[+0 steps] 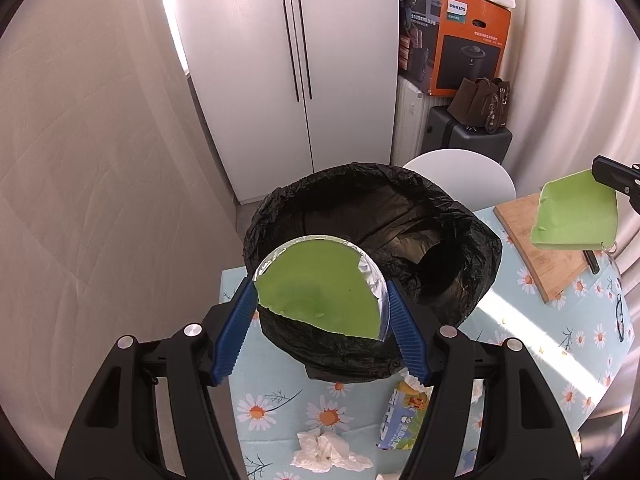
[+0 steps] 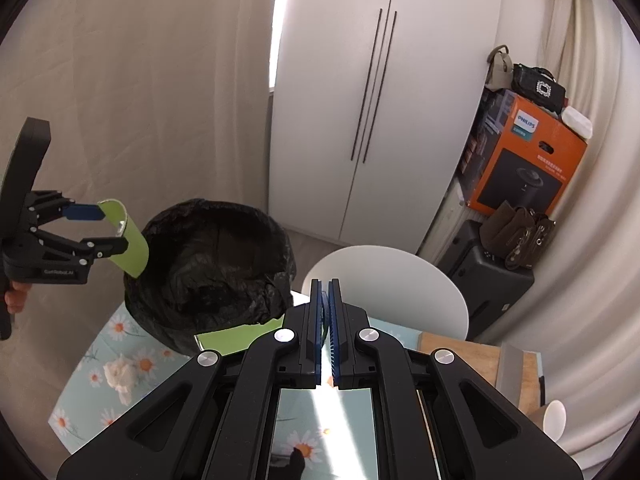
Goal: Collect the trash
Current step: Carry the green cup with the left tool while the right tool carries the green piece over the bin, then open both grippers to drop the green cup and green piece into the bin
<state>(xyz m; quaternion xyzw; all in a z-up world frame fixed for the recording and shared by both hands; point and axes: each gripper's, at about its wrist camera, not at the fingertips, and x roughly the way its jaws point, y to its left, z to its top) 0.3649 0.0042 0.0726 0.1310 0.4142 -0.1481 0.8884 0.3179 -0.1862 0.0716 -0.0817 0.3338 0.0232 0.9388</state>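
A bin lined with a black bag (image 1: 400,232) stands on the daisy-print tablecloth (image 1: 280,412); it also shows in the right wrist view (image 2: 212,264). My left gripper (image 1: 322,300) is shut on a round green lid (image 1: 320,288), held just before the bin's near rim. In the right wrist view the left gripper (image 2: 104,228) holds the lid (image 2: 128,240) at the bin's left rim. My right gripper (image 2: 325,292) is shut on a green tray-like piece (image 2: 236,338), seen in the left wrist view (image 1: 576,216) above the cutting board.
Crumpled tissue (image 1: 324,452) and a blue-and-white wrapper (image 1: 400,416) lie on the cloth below the bin. A wooden cutting board (image 1: 540,248) lies at right, with a paper cup (image 2: 554,420) near it. A white chair (image 2: 384,288), wardrobe and boxes stand behind.
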